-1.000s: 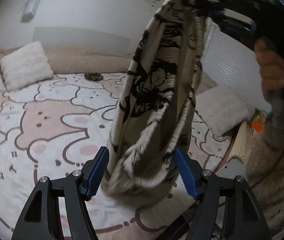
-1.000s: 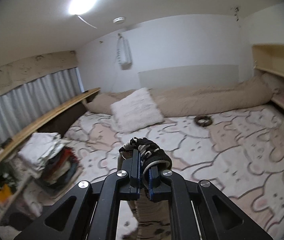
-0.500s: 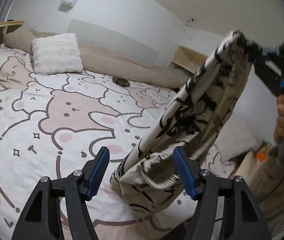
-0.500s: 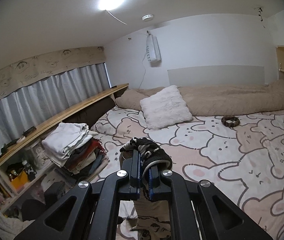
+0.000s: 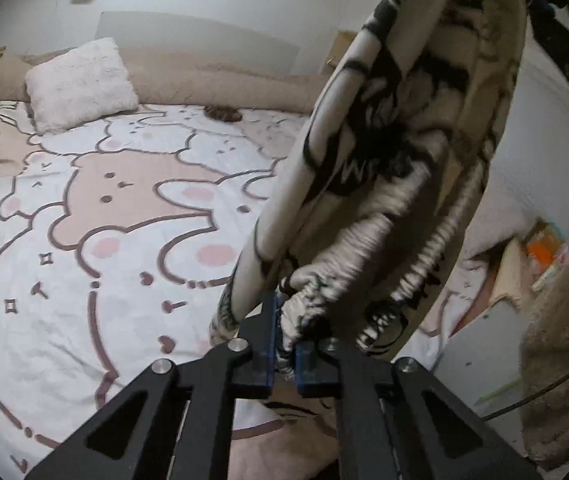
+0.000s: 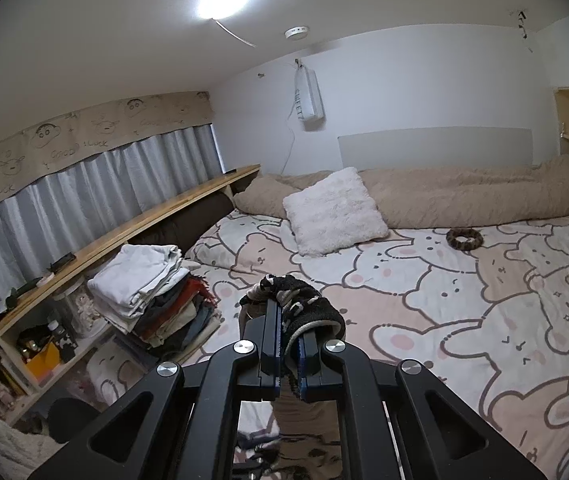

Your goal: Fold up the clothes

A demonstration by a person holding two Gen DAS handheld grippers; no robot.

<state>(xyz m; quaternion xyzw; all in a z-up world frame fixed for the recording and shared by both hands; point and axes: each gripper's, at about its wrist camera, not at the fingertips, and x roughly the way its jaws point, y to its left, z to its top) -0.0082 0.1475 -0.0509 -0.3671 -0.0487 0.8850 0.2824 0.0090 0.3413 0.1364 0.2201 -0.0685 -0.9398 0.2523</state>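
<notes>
While the cream-and-black garment (image 5: 388, 152) hangs above the bed (image 5: 84, 248), we pinch its lower hem in our left gripper (image 5: 284, 344) and a bunched top edge in our right gripper (image 6: 289, 344); folded clothes (image 6: 152, 292) are stacked beside the bed.

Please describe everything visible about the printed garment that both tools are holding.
The printed garment is cream knit fabric with black graphic print and ribbed edging. It hangs bunched in the air above the bed. The right tool is shut on its upper end; the left tool is shut on a lower ribbed fold.
</notes>
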